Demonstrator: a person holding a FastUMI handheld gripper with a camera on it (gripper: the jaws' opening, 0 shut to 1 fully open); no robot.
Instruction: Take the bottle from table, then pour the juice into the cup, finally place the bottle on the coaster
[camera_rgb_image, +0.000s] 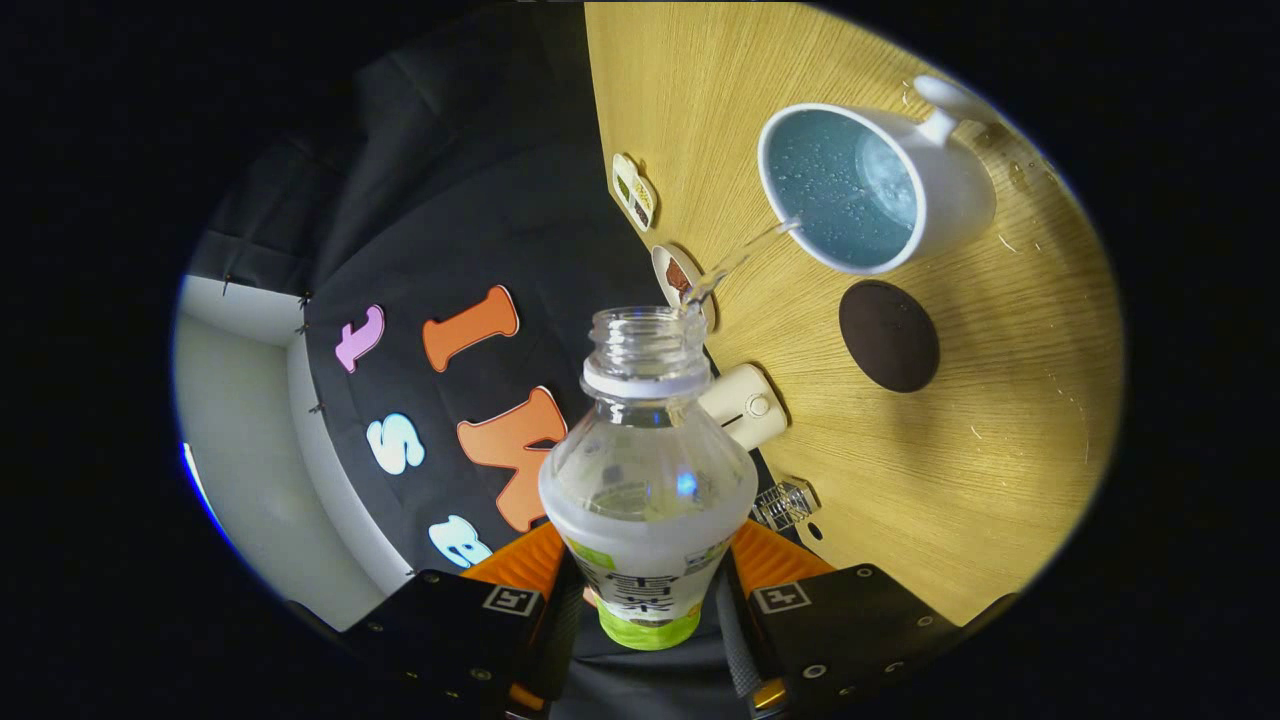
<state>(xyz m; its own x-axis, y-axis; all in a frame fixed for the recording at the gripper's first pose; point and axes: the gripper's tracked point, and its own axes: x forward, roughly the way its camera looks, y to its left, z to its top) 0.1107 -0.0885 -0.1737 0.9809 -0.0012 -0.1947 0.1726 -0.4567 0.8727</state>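
My gripper (648, 600) is shut on a clear plastic bottle (648, 470) with a white and green label, held between both fingers. The whole view is rolled, so the bottle is tipped sideways toward the wooden table (1000, 480). Its open neck has no cap, and a thin stream of clear liquid (740, 262) runs from the mouth into a white mug (870, 185) with a blue inside, beyond the fingers. The mug holds bubbly liquid. A dark round coaster (888, 335) lies on the table just beside the mug, nearer to the bottle.
Along the table's edge by the black cloth wall stand two small printed cards (633, 190), a cream cylinder (745, 405) and a small clear ribbed object (785, 503). Drops of liquid spot the wood near the mug's handle (945, 100).
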